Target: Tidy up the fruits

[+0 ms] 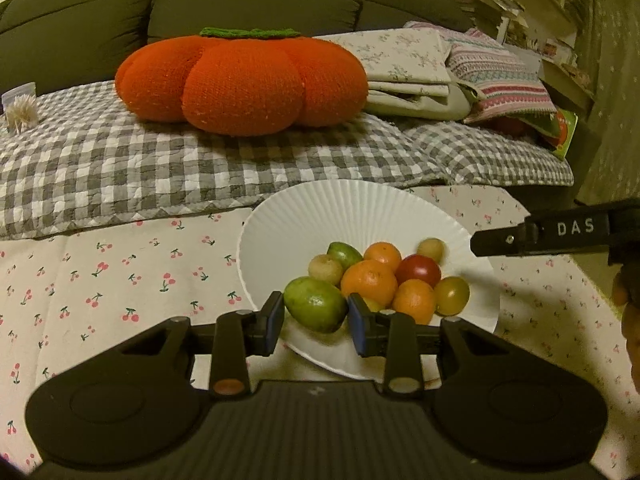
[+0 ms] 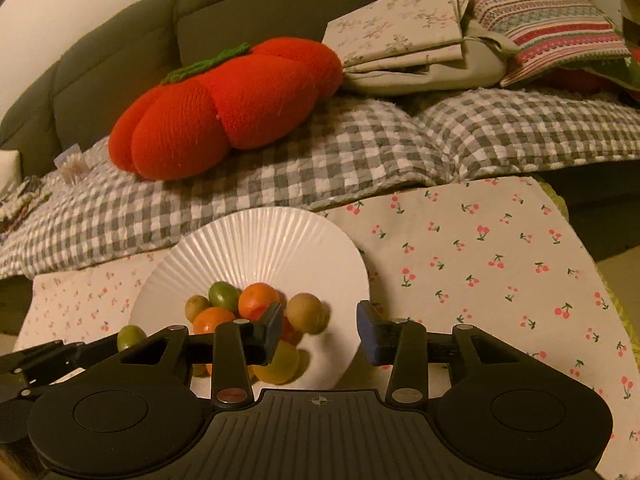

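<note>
A: Fruits heaped on white plate point(image 1: 320, 216), near side. Green oval fruit point(image 1: 315, 309) sits between left gripper point(image 1: 316, 322) pads, long axis roughly across the jaws.

B: Gripped?

A: Pads touch or nearly so; looks held, low over the plate rim.

B: Right gripper point(image 2: 324, 326)?

A: Wide, holding nothing, level; tan round fruit point(image 2: 306, 313) just ahead, blurred.

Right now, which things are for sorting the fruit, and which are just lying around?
For the job:
- white plate
- green fruit between the left gripper fingers
- oranges, red tomato, yellow-green tomato
- right gripper, open

Just lying about:
- pumpkin cushion
- folded blankets
- checked quilt
- cherry-print cloth
</note>
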`<state>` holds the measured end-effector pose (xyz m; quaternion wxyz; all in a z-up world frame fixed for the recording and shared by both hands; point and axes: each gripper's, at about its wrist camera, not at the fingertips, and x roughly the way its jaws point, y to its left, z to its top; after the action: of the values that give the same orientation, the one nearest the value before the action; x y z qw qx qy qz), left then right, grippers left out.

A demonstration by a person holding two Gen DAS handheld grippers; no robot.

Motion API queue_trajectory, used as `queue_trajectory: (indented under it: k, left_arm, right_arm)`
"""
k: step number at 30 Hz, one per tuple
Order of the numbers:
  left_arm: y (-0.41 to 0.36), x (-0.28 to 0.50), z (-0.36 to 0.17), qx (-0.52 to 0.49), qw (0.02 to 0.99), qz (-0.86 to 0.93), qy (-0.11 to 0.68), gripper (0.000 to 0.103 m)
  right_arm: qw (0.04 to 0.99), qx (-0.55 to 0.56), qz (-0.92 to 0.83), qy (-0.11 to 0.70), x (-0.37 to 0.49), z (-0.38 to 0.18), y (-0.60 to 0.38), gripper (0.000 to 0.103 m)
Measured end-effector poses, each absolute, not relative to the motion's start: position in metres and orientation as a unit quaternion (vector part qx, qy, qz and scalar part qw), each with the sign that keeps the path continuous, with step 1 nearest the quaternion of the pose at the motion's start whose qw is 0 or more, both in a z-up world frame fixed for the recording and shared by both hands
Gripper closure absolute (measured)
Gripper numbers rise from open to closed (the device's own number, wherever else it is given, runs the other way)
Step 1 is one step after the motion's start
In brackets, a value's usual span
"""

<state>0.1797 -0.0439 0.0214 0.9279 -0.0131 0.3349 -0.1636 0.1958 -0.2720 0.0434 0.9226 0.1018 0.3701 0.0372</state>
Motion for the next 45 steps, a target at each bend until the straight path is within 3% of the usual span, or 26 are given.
queue_trajectory:
  k: [2, 3, 23, 27, 40, 45]
  left_arm:
    - [-0.043, 0.177, 0.025, -0.018, 0.932, -0.16, 0.325, 0.038]
    - [-0.043, 0.176, 0.026, -0.017, 0.934, -0.158, 0.321, 0.037]
    - [-0.027, 0.135, 0.071, -0.063, 0.937, -0.11, 0.326, 0.036]
    - [-0.025, 0.115, 0.079, -0.062, 0.939, -0.084, 0.328, 0.026]
    - [-0.013, 0.049, 0.093, -0.047, 0.937, -0.032, 0.344, 0.017]
    - [-0.015, 0.023, 0.104, -0.034, 0.944, -0.031, 0.327, 0.014]
  right_arm:
    - [0.923, 0.103, 0.037, 0.369, 0.194, 0.045, -0.272, 0.063]
    - [0.923, 0.103, 0.037, 0.369, 0.194, 0.046, -0.271, 0.063]
    - [0.928, 0.118, 0.07, 0.346, 0.159, 0.086, -0.255, 0.058]
    - [0.928, 0.121, 0.076, 0.344, 0.144, 0.094, -0.248, 0.055]
    - [0.933, 0.094, 0.096, 0.334, 0.074, 0.116, -0.231, 0.051]
    - [0.945, 0.063, 0.087, 0.31, 0.049, 0.122, -0.222, 0.04]
